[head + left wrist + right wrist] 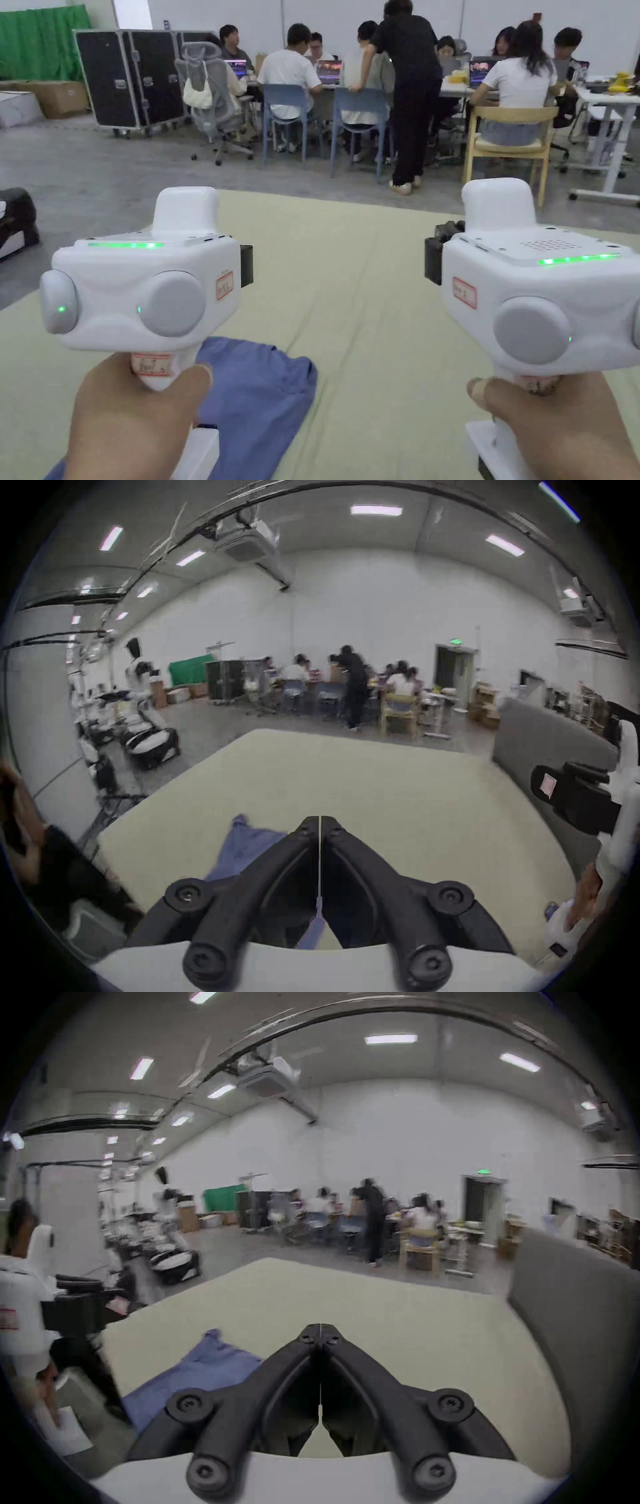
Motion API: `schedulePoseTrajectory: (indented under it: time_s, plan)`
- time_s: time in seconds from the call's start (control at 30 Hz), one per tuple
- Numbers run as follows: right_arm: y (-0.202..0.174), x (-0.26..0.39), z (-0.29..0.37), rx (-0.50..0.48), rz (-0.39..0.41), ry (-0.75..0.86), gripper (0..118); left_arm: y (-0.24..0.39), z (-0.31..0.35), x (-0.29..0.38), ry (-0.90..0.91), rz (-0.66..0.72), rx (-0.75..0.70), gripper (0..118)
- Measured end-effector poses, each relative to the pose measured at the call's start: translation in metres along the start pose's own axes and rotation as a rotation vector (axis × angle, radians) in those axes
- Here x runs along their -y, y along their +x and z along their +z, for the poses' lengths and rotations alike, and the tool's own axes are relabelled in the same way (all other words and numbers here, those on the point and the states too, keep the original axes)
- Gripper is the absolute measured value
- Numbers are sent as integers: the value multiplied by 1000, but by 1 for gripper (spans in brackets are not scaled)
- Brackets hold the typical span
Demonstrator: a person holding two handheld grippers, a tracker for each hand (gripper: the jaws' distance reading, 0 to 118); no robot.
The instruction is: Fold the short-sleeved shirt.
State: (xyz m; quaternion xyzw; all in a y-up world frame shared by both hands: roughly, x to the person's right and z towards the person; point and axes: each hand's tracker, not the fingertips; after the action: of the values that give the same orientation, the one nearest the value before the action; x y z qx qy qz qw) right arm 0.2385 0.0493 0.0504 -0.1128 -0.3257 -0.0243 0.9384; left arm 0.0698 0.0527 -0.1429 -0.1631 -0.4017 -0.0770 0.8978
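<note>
Both grippers are held up in the air above a desk (pixel 375 300) covered in pale yellow-green cloth, pointing toward the far end of the room. In the left gripper view, the left gripper (pixel 320 821) has its fingers pressed together tip to tip with nothing between them. In the right gripper view the right gripper (pixel 321 1327) looks the same, fingers closed and empty. In the head view a hand (pixel 134 425) grips the left handle and another hand (pixel 562 425) grips the right one.

The short-sleeved shirt (pixel 262 400) is a blue garment lying on the near left part of the desk, below and just right of the left gripper in the head view. It looks rumpled or loosely bunched rather than spread flat, with 1 end reaching toward the far left edge. Neither gripper touches it.

By my judgement the folding has not begun; this is the approach, before any grasp. The next move calls for both sets of fingers to spread, the grippers to tip downward and travel near and left to the shirt, and then to pinch 2 separate points so the cloth can be drawn flat across the bare middle of the desk.

In the far background, people (pixel 400 81) sit and stand around tables.
</note>
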Motion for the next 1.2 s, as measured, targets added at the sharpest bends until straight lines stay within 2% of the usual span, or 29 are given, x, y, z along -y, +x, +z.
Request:
schedulePoseTrajectory:
  time_s: [0.13,0.2,0.27,0.4,0.57,0.7,0.73,0.77,0.8,0.83,0.87,0.93,1.0,1.1,1.13,1.17,1.2]
  plan:
    - [-67,15,-37,-227,-17,-61,2,-44,-16,20,-84,1,-112,0]
    - [-82,22,-48,-265,-15,-84,2,-56,-30,29,-107,9,-118,0]
    - [-85,29,-59,-255,-2,-89,2,-59,-53,39,-144,-3,-117,0]
    - [-68,42,-76,-221,15,-142,2,-44,-123,68,-263,-11,-38,0]
    - [-38,66,-99,-150,23,-226,2,-2,-232,138,-501,-44,102,0]
    - [-22,87,-117,-124,19,-289,2,11,-287,191,-646,7,108,0]
    - [-19,92,-120,-117,17,-304,2,11,-298,200,-671,21,106,7]
    - [-17,96,-125,-117,15,-315,2,12,-307,205,-683,9,99,45]
    - [-15,99,-129,-118,15,-324,2,13,-309,210,-668,-7,88,101]
    - [-14,102,-134,-118,14,-335,2,12,-316,216,-668,-8,86,118]
    - [-14,106,-137,-113,15,-342,2,8,-316,217,-702,5,86,118]
    - [-12,111,-142,-119,14,-357,2,4,-325,214,-661,32,91,118]
    - [-12,114,-145,-121,11,-367,2,6,-333,217,-672,11,86,118]
    - [-9,120,-147,-123,5,-378,3,17,-347,234,-735,-147,-1,116]
    - [-8,121,-146,-121,6,-382,2,16,-350,241,-745,-176,-26,108]
    - [-7,122,-144,-117,9,-385,2,8,-347,244,-729,-133,4,95]
    - [-4,123,-141,-112,12,-386,3,-1,-339,239,-700,-8,89,52]
